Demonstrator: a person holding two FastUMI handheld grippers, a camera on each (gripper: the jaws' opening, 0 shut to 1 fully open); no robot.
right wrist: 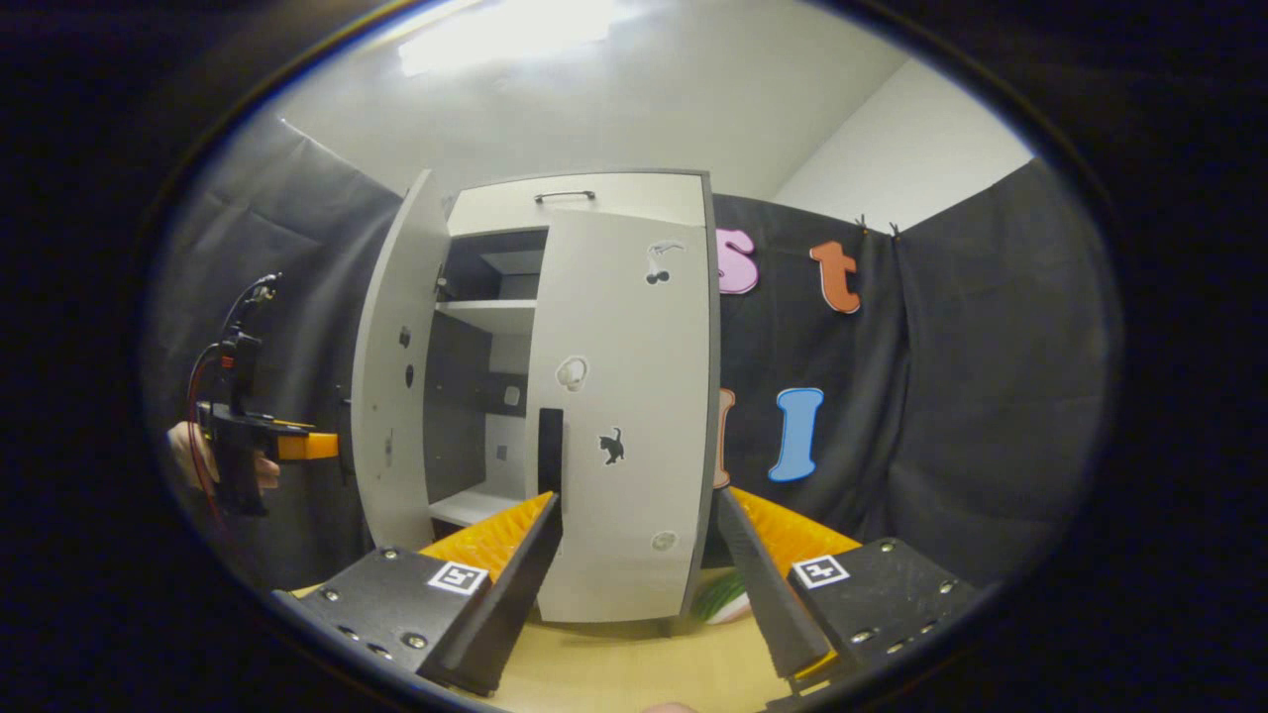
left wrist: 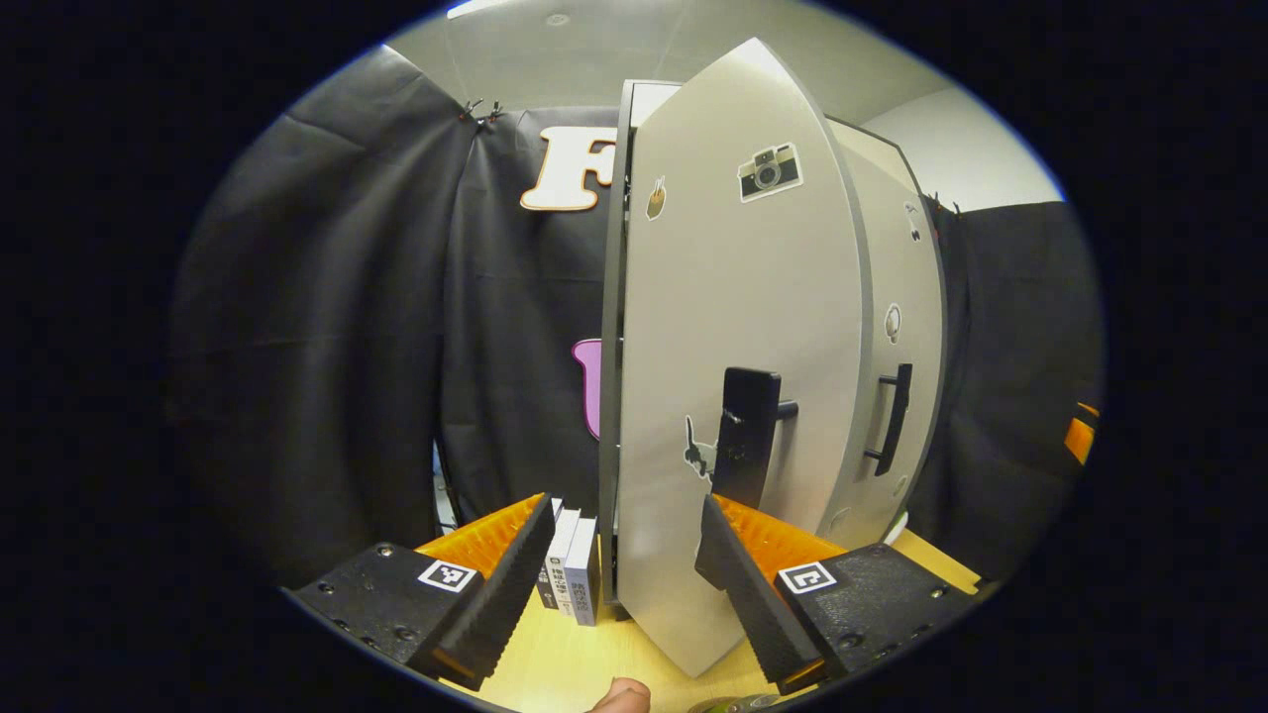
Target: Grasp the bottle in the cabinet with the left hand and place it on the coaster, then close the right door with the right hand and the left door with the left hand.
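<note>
Now left gripper agape at left door (ajar), right door shut

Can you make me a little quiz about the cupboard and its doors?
1. True or false: the right door is shut while the left door stands open.
2. How many books stand beside the cabinet?
3. The left hand-held gripper is: A) shut on the handle, B) open near the left door, C) holding a cup.

Key: 1 true; 2 three; 3 B.
</note>
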